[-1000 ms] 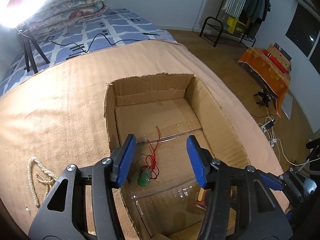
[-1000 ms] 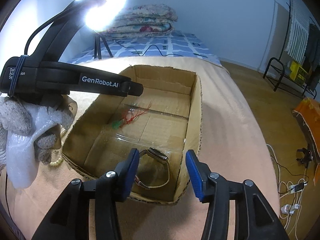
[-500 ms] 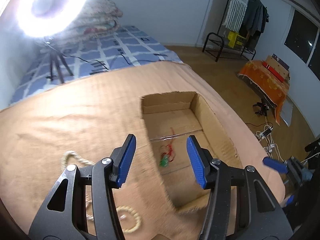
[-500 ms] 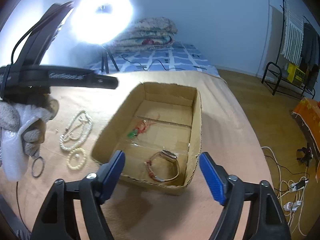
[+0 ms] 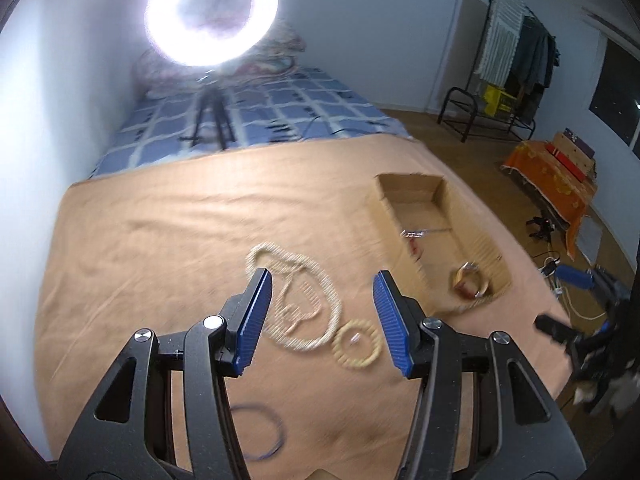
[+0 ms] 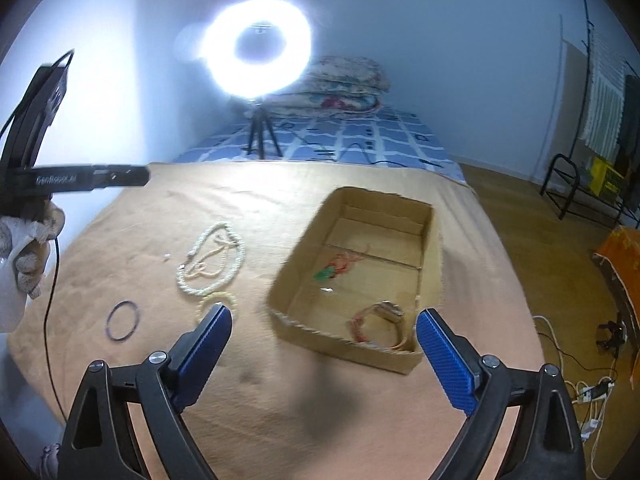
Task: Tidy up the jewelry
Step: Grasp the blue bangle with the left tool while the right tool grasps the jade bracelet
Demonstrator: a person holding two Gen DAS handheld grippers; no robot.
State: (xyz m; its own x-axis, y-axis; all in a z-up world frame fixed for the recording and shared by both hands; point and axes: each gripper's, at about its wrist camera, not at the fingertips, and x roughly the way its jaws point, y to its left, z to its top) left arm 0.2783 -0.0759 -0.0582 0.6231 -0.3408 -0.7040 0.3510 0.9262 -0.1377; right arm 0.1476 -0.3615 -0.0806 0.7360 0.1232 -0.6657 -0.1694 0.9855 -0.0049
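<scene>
Now that the right gripper (image 6: 324,356) has let go of the watch (image 6: 380,322) and pulled back above the near end of the cardboard box (image 6: 430,236), its blue ribbed jaws are opening wide with nothing between them, and the watch lies by itself inside the box against the near wall, its pale strap curled into a loop. Further in sits a small green pendant on a red cord (image 6: 334,268), the cord tangled loosely on the taped cardboard floor. Meanwhile the left gripper (image 5: 322,318) has swung away from the box and now hangs over the pieces left on the peach cloth (image 5: 160,240), its jaws standing half apart and holding nothing. Below it lie a long pearl necklace (image 5: 296,298), coiled in soft overlapping loops of cream beads, a smaller beaded bracelet (image 5: 356,344) just beside it, and nearer the camera a thin dark ring-shaped bangle (image 5: 264,436), smooth and hard-looking; that view is smeared by motion, so fine detail is lost. So two pieces seem to be stowed and three still out, and I would guess the necklace or bracelet comes next. The box has rough, torn-looking edges and plain corrugated walls; the cloth is slightly wrinkled.
</scene>
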